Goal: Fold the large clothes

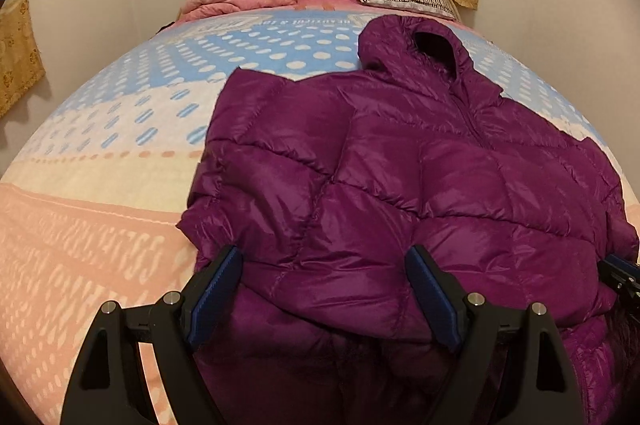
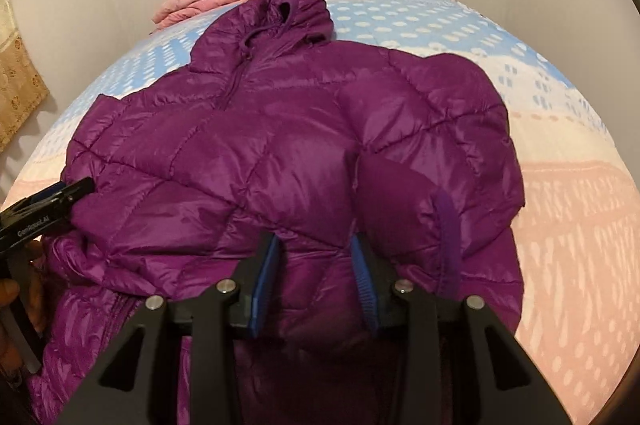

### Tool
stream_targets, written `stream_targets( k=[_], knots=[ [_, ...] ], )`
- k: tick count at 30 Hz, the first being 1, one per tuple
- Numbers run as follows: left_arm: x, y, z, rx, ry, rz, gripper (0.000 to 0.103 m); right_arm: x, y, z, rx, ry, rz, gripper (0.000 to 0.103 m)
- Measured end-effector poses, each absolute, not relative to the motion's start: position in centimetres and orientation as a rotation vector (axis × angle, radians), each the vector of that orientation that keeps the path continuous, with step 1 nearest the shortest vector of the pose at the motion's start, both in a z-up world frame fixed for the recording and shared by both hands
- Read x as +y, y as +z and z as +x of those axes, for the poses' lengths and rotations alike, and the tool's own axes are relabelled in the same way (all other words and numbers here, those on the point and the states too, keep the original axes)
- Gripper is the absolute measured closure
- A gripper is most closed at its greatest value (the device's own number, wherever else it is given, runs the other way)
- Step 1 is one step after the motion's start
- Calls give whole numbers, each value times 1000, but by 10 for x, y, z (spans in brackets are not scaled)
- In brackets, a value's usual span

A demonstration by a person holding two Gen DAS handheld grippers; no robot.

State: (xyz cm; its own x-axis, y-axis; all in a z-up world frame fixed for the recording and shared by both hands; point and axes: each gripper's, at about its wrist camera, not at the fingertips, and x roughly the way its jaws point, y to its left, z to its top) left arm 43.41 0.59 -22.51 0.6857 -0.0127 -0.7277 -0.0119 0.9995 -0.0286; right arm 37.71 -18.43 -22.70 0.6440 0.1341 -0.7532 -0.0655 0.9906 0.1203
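Two black two-finger grippers are hovering over a glossy purple quilted puffer jacket (image 2: 256,153): left gripper (image 1: 324,289) gaping wide, right gripper (image 2: 316,265) part-open, gripping nothing, both straddling the hem at lower frame, hood stretching toward upper frame.

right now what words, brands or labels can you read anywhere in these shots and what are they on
"GenRobot.AI": white lettering on the black body of the left gripper, at the left edge of the right wrist view.
Pale lettering woven into the bedspread, along its far blue band and its near pink band: upside down and too blurred to read.
Purple jacket: no readable label.
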Motion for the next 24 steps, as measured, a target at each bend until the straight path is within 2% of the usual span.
stream_targets(
  k=[24],
  knots=[
    [8,-238,438,847,30,-38,10,-181,-232,377,850,104,71,62]
  ],
)
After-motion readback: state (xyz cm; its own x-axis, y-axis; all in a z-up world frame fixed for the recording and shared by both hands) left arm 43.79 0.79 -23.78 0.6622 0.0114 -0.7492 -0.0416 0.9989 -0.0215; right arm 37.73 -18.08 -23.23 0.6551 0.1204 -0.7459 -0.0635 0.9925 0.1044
